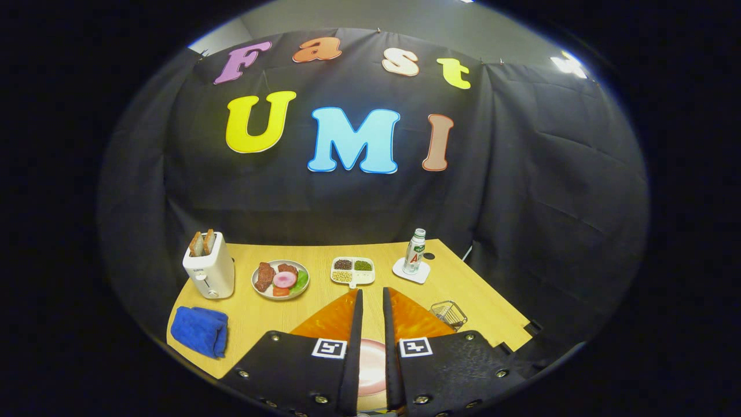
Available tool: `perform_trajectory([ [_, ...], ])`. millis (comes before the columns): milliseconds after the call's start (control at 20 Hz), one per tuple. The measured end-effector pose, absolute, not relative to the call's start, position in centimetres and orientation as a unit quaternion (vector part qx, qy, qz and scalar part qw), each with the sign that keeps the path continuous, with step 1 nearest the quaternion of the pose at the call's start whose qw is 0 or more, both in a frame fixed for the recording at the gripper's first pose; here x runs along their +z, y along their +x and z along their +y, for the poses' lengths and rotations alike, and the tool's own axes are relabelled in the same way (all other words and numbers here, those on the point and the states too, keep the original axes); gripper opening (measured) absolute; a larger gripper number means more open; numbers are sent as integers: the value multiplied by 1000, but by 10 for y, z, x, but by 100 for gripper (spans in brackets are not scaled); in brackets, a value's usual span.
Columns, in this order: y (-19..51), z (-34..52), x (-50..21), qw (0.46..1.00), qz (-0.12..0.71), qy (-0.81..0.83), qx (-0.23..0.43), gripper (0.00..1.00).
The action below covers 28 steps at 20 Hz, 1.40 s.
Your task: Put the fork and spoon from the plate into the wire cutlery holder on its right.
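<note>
My gripper (372, 291) hangs above the near part of the wooden table (324, 252), its two fingers close together with only a thin slit between them and nothing held. Through that slit I see a strip of a pink plate (371, 366) lying under the fingers, which cover the rest of it and whatever lies on it. The wire cutlery holder (448, 314) stands on the table just right of the right finger, and it looks empty.
Beyond the fingers stand a white toaster (209, 271) with toast, a plate of food (281, 280), a divided dish of beans (353, 271) and a bottle (414, 251) on a coaster. A folded blue towel (199, 330) lies near the table's left front edge.
</note>
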State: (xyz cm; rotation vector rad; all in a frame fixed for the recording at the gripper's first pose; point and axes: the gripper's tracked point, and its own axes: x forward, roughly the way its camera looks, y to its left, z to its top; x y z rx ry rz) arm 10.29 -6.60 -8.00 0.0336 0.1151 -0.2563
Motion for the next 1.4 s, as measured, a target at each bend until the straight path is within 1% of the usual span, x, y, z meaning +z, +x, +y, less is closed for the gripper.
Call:
perform_trajectory([
  [600,100,-59,-70,991,49,-2,-122,19],
  [850,90,-35,-83,993,68,-18,-96,19],
  [1100,75,20,-101,993,106,-46,-40,19],
  [1400,61,93,-127,984,150,-71,59,19],
])
